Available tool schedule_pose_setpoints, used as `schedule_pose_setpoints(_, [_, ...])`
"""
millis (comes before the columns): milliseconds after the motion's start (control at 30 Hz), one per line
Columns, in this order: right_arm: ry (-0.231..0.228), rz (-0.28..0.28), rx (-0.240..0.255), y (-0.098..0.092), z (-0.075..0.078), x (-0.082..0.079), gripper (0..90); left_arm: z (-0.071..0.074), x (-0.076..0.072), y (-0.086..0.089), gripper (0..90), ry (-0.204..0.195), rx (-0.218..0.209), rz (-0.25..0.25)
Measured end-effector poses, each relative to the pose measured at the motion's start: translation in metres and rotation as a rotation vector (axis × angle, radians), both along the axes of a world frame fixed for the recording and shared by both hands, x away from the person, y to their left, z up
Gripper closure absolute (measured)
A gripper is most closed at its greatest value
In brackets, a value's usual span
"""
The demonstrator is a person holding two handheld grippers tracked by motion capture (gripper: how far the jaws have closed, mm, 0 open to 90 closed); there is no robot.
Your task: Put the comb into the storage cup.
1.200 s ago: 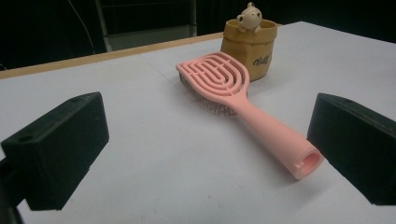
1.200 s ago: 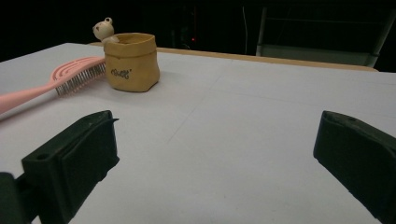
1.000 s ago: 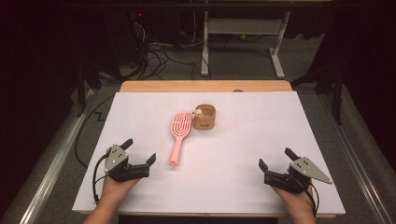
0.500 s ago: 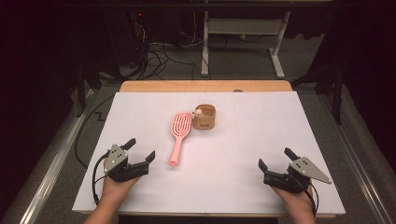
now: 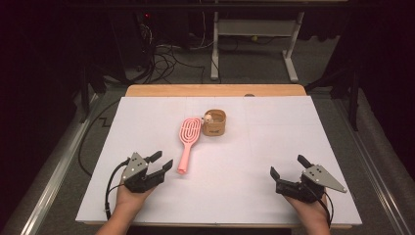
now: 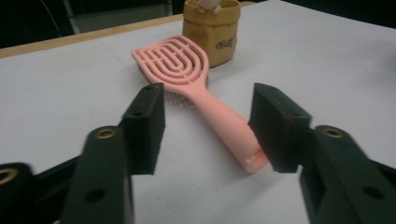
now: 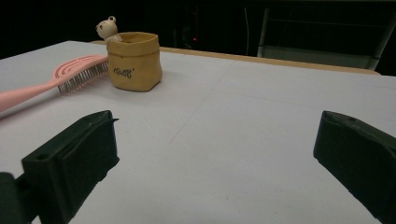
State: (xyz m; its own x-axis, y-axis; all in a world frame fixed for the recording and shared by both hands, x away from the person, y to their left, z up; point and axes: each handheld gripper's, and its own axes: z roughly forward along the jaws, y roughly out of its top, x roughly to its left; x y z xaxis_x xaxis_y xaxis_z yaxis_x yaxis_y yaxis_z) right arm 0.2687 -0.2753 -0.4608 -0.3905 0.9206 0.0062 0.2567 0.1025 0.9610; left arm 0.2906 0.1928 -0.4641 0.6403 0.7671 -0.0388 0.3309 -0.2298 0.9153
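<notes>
Inside the tan pouch (image 5: 215, 123), seemingly a small bear (image 5: 208, 117).

Lab/test rig: white-covered counter (image 5: 147, 117), dark surrounds, loose cables (image 5: 161, 54) on grey floor, metal frame legs (image 5: 288, 49) behind.

Black left hand-held gripper (image 5: 159, 163), right hand-held gripper (image 5: 289, 166): blocky jaws, grey triangular plates, brass-ringed screw holes, black cables.

Tan pouch (image 5: 215, 123) holding bear figure (image 5: 208, 117) on white table (image 5: 274, 142).
</notes>
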Motion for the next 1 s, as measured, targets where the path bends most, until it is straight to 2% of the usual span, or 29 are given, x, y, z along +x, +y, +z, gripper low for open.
schedule_pose_setpoints(100, [0.001,-0.004,0.003,0.000,0.000,0.000,0.4,0.002,0.002,-0.011,71.4,0.015,0.018,-0.023])
schedule_pose_setpoints(133, [0.001,-0.003,0.004,-0.001,0.000,0.000,0.4,0.004,0.004,-0.019,77.2,0.030,0.044,-0.033])
schedule_pose_setpoints(167, [0.001,-0.003,0.004,-0.001,0.000,0.000,0.4,0.004,0.004,-0.019,81.0,0.030,0.044,-0.033])
schedule_pose_setpoints(200, [-0.001,-0.004,0.007,-0.001,0.000,0.000,0.4,0.004,0.005,-0.023,84.9,0.029,0.061,-0.038])
schedule_pose_setpoints(233, [0.000,-0.005,0.006,-0.002,0.000,0.000,0.4,0.006,0.006,-0.032,87.9,0.024,0.102,-0.045])
schedule_pose_setpoints(267, [0.000,-0.006,0.009,-0.002,0.000,0.000,0.4,0.006,0.006,-0.032,89.6,0.024,0.102,-0.045])
schedule_pose_setpoints(300, [0.002,-0.005,0.012,-0.002,0.000,0.000,0.4,0.005,0.009,-0.041,90.0,0.037,0.128,-0.054])
schedule_pose_setpoints(333, [0.003,-0.006,0.014,-0.003,0.000,0.000,0.4,0.005,0.009,-0.041,90.0,0.037,0.128,-0.054])
schedule_pose_setpoints(367, [0.006,-0.005,0.016,-0.003,-0.001,0.000,0.4,0.004,0.012,-0.050,90.0,0.066,0.120,-0.063])
schedule_pose_setpoints(433, [0.007,-0.005,0.017,-0.003,-0.001,0.000,0.4,0.003,0.014,-0.056,90.0,0.075,0.125,-0.068])
schedule_pose_setpoints(467, [0.008,-0.004,0.017,-0.003,-0.001,0.000,0.4,0.000,0.015,-0.067,90.0,0.075,0.172,-0.074])
schedule_pose_setpoints(533, [0.006,-0.003,0.016,-0.003,-0.001,0.000,0.4,-0.004,0.015,-0.073,90.0,0.087,0.196,-0.089])
schedule_pose_setpoints(600, [0.009,-0.002,0.016,-0.003,-0.002,0.001,0.4,-0.005,0.014,-0.074,90.0,0.093,0.196,-0.094])
schedule_pose_setpoints(633, [0.012,-0.003,0.018,-0.003,-0.002,0.001,0.4,-0.007,0.014,-0.076,90.0,0.098,0.212,-0.097])
schedule_pose_setpoints(767, [0.014,-0.001,0.021,-0.003,-0.002,0.001,0.4,-0.010,0.013,-0.079,90.0,0.110,0.228,-0.098])
schedule_pose_setpoints(833, [0.011,0.000,0.018,-0.003,-0.002,0.000,0.4,-0.012,0.012,-0.081,90.0,0.109,0.265,-0.106])
schedule_pose_setpoints(1000, [0.013,-0.001,0.016,-0.002,-0.002,0.000,0.5,-0.011,0.013,-0.076,90.0,0.109,0.291,-0.087])
